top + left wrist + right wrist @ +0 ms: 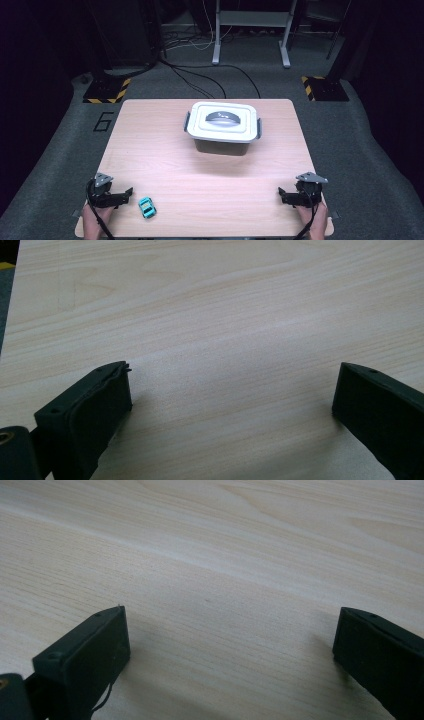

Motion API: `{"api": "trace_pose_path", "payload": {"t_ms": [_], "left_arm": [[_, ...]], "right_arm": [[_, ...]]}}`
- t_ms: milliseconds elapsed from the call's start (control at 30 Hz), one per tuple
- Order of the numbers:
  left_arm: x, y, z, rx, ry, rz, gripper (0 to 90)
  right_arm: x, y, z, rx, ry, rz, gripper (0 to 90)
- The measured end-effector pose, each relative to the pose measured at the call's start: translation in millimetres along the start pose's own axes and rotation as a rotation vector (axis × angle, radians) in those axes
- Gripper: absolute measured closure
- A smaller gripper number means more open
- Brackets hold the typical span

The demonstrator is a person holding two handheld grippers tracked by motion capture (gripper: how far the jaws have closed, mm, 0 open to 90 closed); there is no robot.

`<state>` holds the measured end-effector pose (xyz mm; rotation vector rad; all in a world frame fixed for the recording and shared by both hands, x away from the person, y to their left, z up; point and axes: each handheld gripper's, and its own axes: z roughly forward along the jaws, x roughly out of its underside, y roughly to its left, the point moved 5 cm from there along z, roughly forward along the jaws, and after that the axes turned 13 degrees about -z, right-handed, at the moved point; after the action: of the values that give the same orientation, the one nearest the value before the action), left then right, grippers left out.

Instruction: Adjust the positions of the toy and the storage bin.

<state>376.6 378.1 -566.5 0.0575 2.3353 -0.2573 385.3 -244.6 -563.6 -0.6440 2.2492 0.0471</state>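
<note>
High view: small turquoise toy car (146, 207) on wooden table (200, 175), just beside spread, empty left gripper (127, 194); right gripper (282, 194) likewise spread.

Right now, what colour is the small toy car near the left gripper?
Turquoise blue small toy car, clearest in the high view.

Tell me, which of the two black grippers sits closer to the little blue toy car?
The left gripper, at the table's near left corner. The toy car lies just beside its open jaws, while the right gripper rests far across at the near right corner.
</note>
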Motion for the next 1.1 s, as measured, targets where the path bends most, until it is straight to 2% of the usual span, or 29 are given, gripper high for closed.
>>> {"api": "trace_pose_path", "payload": {"t_ms": [600,900,1100], "left_arm": [[0.0,-0.1,-0.6,0.003,0.012,0.000,2.0],[-0.1,-0.3,-0.1,0.003,0.005,-0.001,2.0],[0.1,-0.9,0.1,0.005,0.001,0.001,2.1]], "right_arm": [[-0.1,0.1,0.0,0.002,0.000,0.001,1.0],[-1.3,1.6,-1.7,0.028,0.001,-0.006,3.2],[-4.4,5.6,-1.2,0.008,-0.003,0.007,3.2]]}}
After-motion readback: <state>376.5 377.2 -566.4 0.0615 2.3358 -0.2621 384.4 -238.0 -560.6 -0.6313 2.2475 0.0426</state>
